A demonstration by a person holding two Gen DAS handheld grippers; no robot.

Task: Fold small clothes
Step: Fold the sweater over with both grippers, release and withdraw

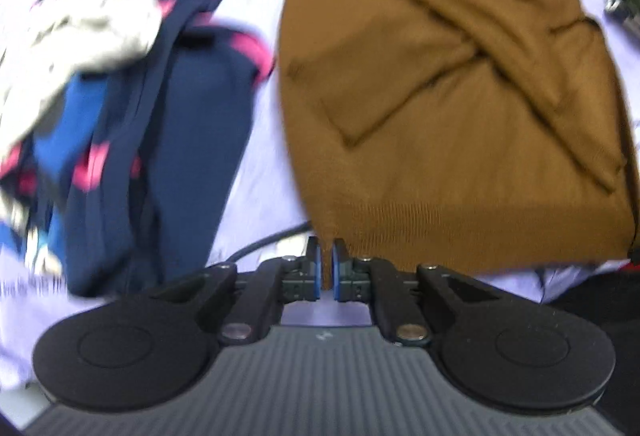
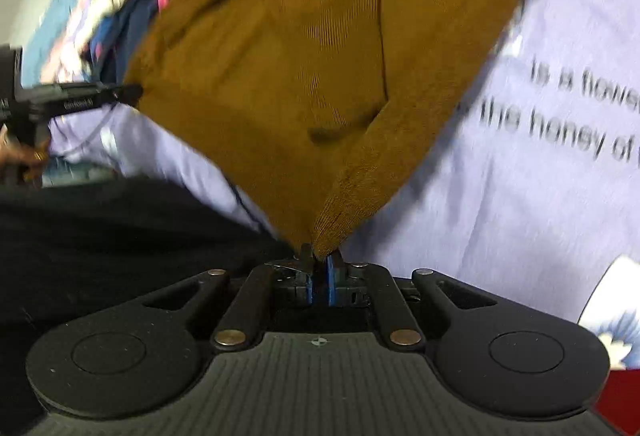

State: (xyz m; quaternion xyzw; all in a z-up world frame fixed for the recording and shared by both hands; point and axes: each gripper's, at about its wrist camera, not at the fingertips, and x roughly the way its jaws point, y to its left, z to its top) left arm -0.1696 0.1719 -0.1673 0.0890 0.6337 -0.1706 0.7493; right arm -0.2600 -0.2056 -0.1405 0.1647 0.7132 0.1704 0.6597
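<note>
Both claws, left gripper (image 1: pixel 325 264) and right gripper (image 2: pixel 319 268), are pinched onto the near hem corners of the soft, floppy mustard-brown knit sweater (image 1: pixel 460 124) lying just right of the navy-and-pink clothes pile (image 1: pixel 160 124), so hem corners seem the spot to grab.

black gripper (image 1: pixel 325 260), blue pads (image 1: pixel 318 268), brass screws

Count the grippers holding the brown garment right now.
2. The left gripper pinches the brown garment at its near left corner; the right gripper pinches the near right corner, where the knit bunches to a point. Both corners look slightly lifted off the lilac sheet.
</note>
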